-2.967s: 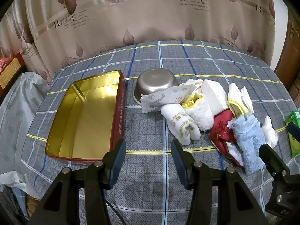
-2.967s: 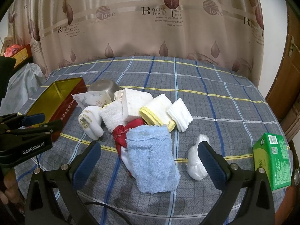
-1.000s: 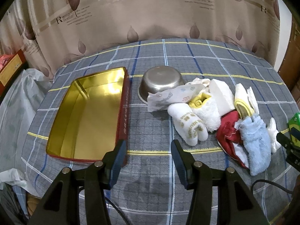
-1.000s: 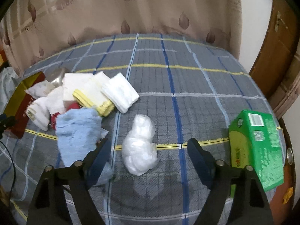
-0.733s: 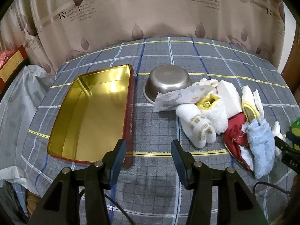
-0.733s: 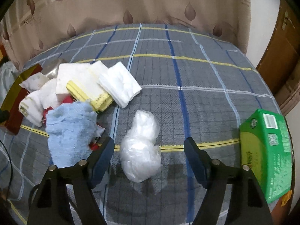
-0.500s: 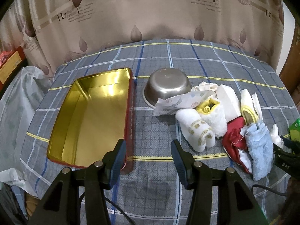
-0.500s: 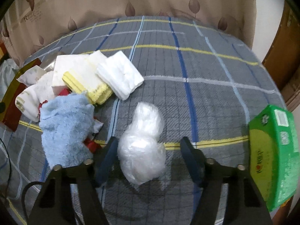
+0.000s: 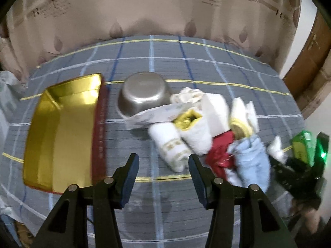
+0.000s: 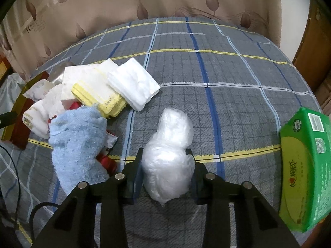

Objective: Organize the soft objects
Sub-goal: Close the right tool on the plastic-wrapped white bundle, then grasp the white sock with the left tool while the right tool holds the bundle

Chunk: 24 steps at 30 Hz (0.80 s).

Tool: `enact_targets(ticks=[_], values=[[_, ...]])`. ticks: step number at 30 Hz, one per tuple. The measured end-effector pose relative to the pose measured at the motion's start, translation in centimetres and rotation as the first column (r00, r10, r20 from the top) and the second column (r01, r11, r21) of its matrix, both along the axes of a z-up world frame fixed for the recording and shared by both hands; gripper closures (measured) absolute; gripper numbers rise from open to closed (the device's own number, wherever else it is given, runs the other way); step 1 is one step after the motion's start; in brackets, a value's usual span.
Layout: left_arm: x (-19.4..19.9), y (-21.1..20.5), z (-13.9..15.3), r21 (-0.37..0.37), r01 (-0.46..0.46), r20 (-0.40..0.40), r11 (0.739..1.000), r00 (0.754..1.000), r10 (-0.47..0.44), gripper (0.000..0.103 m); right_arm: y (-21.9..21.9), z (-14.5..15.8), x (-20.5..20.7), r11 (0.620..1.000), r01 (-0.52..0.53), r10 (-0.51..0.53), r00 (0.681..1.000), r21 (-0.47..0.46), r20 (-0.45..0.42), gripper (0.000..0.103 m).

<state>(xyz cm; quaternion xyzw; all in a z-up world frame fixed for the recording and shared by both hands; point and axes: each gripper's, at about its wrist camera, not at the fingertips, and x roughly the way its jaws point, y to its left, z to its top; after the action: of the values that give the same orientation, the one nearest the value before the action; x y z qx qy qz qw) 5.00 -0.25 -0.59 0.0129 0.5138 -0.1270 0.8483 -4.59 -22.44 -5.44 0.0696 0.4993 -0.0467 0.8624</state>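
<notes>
Behind and right of the clear plastic bundle (image 10: 168,155) the plaid tablecloth (image 10: 238,95) lies bare, while the blue towel (image 10: 77,140) crowds its left and the green packet (image 10: 304,165) blocks the far right.

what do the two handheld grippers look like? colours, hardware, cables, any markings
Both alike: left gripper and right gripper have matte black angular plastic arms with round silver pins at the joints, and fingers lined with dark blue pads. A thin black cable loops at the right view's left edge. Seen from the left view, the right gripper's black body shows a green light. No legible markings.
</notes>
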Motion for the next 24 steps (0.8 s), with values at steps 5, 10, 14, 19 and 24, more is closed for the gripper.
enact_targets(ticks=[5,10,14,19,24], values=[[1.6,-1.2,-0.1,-0.058,0.000,-0.073,0.998,0.997,-0.005,0.052,-0.2,-0.1,0.0,0.999,0.000,0.000,1.000,0.035,-0.008,0.069],[3.5,-2.6,-1.0,-0.053,-0.030,-0.140,0.998,0.990,0.022,0.052,-0.4,0.0,-0.1,0.999,0.001,-0.001,1.000,0.053,-0.005,0.069],[3.8,-2.8,-1.9,-0.019,-0.043,-0.157,0.999,0.987,0.040,0.052,-0.4,0.0,-0.1,0.998,0.002,-0.001,1.000,0.066,-0.011,0.069],[4.3,-2.6,-2.8,0.016,-0.056,-0.161,0.998,0.985,0.058,0.052,-0.2,0.0,-0.1,0.997,-0.007,0.008,1.000,0.078,-0.013,0.069],[4.2,-1.9,-3.5,0.030,-0.057,-0.154,0.998,0.986,0.061,0.052,-0.1,-0.1,0.0,0.996,-0.012,0.013,1.000,0.084,-0.014,0.069]])
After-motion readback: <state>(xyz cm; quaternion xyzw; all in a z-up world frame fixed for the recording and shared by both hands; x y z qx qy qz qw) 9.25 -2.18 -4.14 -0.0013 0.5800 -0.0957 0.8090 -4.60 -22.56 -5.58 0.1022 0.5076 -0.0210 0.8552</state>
